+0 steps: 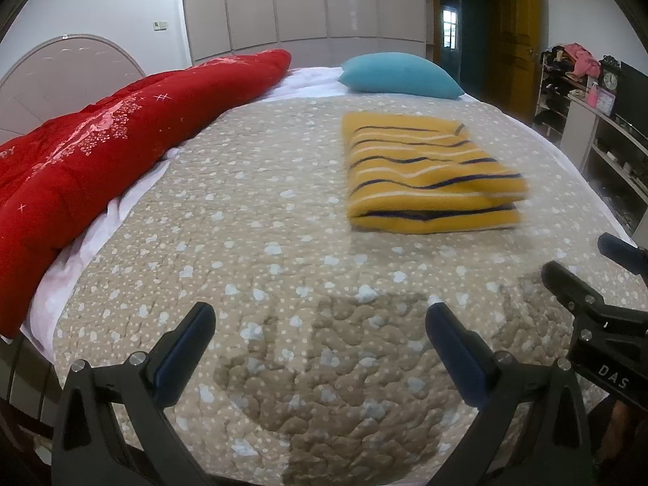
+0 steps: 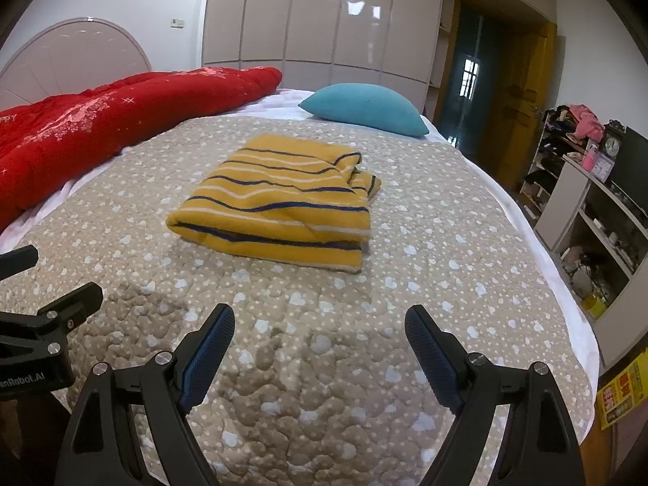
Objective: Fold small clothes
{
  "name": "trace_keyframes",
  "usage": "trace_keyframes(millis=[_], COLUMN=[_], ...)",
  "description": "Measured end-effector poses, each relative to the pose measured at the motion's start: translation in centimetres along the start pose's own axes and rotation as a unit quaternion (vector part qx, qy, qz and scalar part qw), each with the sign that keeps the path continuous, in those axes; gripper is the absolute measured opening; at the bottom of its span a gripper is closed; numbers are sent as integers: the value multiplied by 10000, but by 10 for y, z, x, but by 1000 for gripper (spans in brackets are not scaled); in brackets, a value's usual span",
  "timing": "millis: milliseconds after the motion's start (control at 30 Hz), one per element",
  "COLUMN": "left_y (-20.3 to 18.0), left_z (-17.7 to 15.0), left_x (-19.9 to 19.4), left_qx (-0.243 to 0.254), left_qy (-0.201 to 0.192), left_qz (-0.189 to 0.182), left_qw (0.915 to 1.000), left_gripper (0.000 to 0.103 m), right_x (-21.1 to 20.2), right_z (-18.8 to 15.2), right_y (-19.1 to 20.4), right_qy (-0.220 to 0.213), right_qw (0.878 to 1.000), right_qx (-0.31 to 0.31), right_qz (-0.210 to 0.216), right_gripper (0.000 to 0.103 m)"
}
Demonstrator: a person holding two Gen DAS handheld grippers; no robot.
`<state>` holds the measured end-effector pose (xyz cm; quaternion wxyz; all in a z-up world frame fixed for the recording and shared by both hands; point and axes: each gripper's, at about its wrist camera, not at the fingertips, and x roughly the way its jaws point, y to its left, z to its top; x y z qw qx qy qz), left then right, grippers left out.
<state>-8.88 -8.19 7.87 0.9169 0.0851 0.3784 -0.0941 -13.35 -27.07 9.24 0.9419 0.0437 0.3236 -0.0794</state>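
**A:** Starting at the left edge of the bed: the red quilt (image 2: pixel 121 109) is bunched in a long roll along that side, up against the headboard (image 2: pixel 73 52). My guess is it was shoved there to free the middle of the bedspread (image 2: pixel 445 243) as a working surface.

**B:** And the left gripper (image 1: pixel 320 324)?

**A:** Hovering low over the near edge of the bed, jaws standing wide apart, nothing between them. Only dotted quilting shows through the gap.

**B:** Where's the garment?

**A:** The yellow striped top (image 2: pixel 279 202) lies in the middle of the bedspread, a bit toward the far end, well clear of both tools. It's doubled over, one layer stacked on another, with a rounded fold facing us. One bit pokes out crumpled at its far right corner, so I'd call it folded but not tidy.

**B:** So is the job done?

**A:** Judging by how it lies, the main folds are made. A last squaring-up of that loose corner may be all that's left.

**B:** The right gripper (image 2: pixel 320 332)?

**A:** Same story: spread open and empty, poised above the near edge, pointing at the top. Both sit side by side, which reads to me as a rest between moves.

**B:** Further right?

**A:** The teal pillow (image 2: pixel 364 109) rests at the far edge, out of the way, and shelves (image 2: pixel 587 210) stand beyond the bed's right side.
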Motion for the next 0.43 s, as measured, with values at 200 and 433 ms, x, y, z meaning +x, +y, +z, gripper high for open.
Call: trace_keyframes(millis=[200, 433], left_y=[-2, 2], left_z=[-2, -3], left_x=[4, 11], left_qx=[84, -25], left_qy=[-33, 104], left_qz=[-13, -12], left_qw=[10000, 9999], left_gripper=[103, 103], right_x=[6, 11], right_z=[2, -2], right_y=[5, 9], right_qy=[39, 103], right_qw=[10000, 9998], right_qx=[-71, -127], right_qz=[54, 111], right_gripper=[89, 89])
